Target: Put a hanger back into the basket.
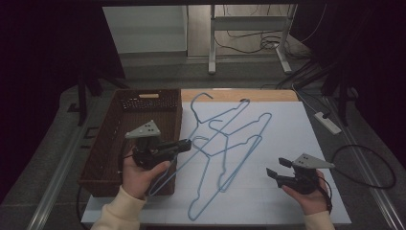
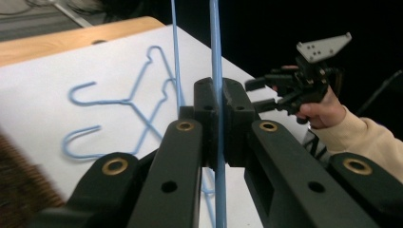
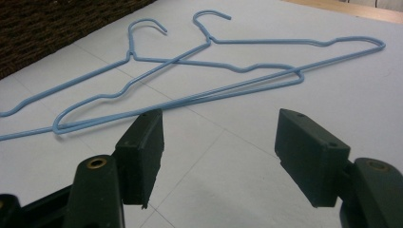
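Left gripper [image 2: 217,102] view: the clamped hanger wire [image 2: 217,57] runs off the frame at 12 and 6 o'clock, so its shape can't be read there. Basket [image 2: 19,190] at 8 o'clock is a brown blur, prob. its wall. Right gripper view: two hangers' [image 3: 266,78] lower ends are cut off at 9 o'clock. High view: both forearms cut off at 6 o'clock.
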Demonstrator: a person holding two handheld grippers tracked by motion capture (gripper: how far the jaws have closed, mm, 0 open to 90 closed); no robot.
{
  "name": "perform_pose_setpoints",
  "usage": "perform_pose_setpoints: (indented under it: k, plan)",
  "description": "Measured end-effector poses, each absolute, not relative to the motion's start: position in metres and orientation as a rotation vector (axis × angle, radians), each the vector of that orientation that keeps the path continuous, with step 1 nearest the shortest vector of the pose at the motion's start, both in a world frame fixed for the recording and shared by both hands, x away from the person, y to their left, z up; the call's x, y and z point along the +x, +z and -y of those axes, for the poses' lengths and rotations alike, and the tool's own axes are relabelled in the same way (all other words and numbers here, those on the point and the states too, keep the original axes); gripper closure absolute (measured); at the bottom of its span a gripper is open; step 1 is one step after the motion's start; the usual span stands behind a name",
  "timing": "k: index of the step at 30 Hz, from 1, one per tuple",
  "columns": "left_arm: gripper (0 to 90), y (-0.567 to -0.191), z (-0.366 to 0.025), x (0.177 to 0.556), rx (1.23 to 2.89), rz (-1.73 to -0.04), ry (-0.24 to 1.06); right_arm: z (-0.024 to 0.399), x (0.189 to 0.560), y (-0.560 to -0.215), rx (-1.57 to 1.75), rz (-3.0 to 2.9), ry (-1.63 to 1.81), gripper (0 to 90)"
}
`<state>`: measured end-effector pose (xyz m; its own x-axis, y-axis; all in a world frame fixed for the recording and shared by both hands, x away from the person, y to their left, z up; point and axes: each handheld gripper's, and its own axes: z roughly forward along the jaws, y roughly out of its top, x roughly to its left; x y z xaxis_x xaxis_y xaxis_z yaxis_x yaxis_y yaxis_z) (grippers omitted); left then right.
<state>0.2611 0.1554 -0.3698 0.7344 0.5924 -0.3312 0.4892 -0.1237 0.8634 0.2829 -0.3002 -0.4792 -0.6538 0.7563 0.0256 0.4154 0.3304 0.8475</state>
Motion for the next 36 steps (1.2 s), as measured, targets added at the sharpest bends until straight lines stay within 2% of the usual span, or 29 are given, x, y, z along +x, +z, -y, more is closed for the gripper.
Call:
perform_pose_setpoints:
  k: [8,23,36]
  plan:
    - [86.3,-0.367,-0.195,0.259,1.708,-0.914,0.161,0.300,0.284,-0.481,1.042,-2.235,1.235,34.9]
    - [86.3,-0.367,-0.256,0.270,1.716,-1.028,0.307,0.300,0.286,-0.482,1.051,-2.242,1.231,34.9]
    - [86.3,-0.377,-0.280,0.287,1.772,-1.093,0.344,0.299,0.286,-0.483,1.053,-2.243,1.232,34.9]
